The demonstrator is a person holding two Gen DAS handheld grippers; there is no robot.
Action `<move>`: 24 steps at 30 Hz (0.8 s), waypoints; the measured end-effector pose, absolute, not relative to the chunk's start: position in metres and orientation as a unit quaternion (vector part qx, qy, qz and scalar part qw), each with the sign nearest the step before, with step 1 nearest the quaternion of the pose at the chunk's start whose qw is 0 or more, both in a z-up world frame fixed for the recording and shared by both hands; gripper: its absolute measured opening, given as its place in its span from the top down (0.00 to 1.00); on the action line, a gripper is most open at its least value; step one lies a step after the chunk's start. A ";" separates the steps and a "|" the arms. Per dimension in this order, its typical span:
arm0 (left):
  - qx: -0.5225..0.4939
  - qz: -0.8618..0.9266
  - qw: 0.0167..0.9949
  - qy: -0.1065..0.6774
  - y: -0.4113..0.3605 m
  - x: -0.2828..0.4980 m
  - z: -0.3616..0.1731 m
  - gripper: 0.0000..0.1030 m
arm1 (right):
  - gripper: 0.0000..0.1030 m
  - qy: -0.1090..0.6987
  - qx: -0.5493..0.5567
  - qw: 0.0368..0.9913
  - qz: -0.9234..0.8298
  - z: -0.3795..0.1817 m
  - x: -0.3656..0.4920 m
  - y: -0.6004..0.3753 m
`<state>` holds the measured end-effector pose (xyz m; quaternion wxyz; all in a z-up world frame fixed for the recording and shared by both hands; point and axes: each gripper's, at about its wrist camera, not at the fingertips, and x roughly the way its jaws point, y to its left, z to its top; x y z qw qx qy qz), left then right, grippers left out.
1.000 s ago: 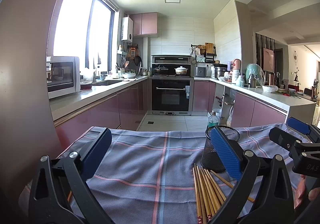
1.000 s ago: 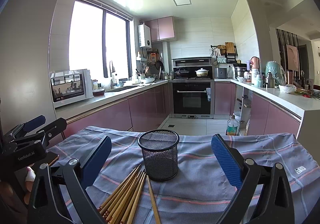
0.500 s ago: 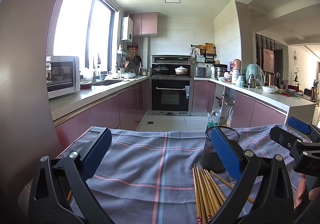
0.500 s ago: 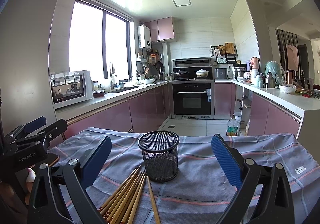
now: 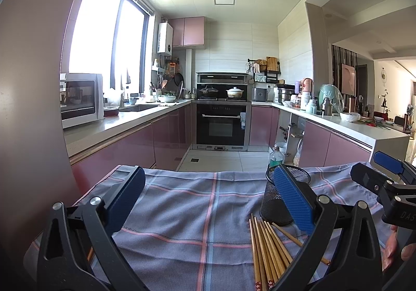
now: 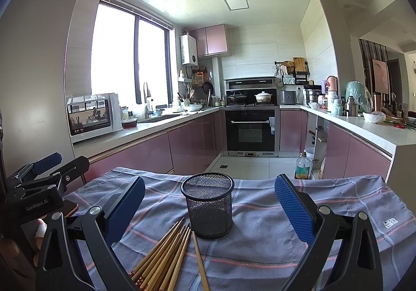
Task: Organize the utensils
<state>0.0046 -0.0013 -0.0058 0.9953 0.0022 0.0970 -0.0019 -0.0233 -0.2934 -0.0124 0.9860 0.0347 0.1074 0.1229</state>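
Chopsticks lie in a loose bundle on a checked blue-grey cloth that covers the table, their tips fanning toward a black mesh cup that stands upright just behind them. One chopstick lies a little apart on the right of the bundle, angled toward the base of the cup. In the left wrist view the same bundle sits low and to the right, with the cup partly hidden behind a blue finger pad.

The right gripper hangs above the cloth with its fingers spread wide, the cup and chopstick tips between them, gripping nothing. The left gripper is likewise wide open over bare cloth, to the left of the chopsticks. Each gripper shows at the edge of the other's view, a person's hand visible below the right one.

Behind the table runs a kitchen with pink cabinets, a black oven and a microwave by the window.
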 end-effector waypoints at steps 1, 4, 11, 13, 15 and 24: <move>0.002 -0.002 0.995 0.097 -0.001 0.005 -0.006 0.05 | 0.06 0.107 0.035 0.986 0.123 -0.013 -0.024 -0.294; 0.002 -0.002 0.995 0.097 -0.001 0.004 -0.005 0.05 | 0.06 0.106 0.035 0.986 0.123 -0.012 -0.024 -0.294; 0.001 -0.002 0.995 0.097 -0.001 0.004 -0.006 0.05 | 0.06 0.106 0.036 0.986 0.123 -0.012 -0.024 -0.293; 0.001 -0.002 0.995 0.097 -0.001 0.005 -0.006 0.05 | 0.06 0.105 0.035 0.986 0.123 -0.012 -0.024 -0.293; 0.001 -0.002 0.995 0.096 -0.001 0.004 -0.005 0.05 | 0.06 0.105 0.035 0.986 0.122 -0.012 -0.024 -0.293; 0.001 -0.002 0.995 0.097 -0.001 0.004 -0.006 0.05 | 0.06 0.106 0.036 0.986 0.123 -0.009 -0.025 -0.294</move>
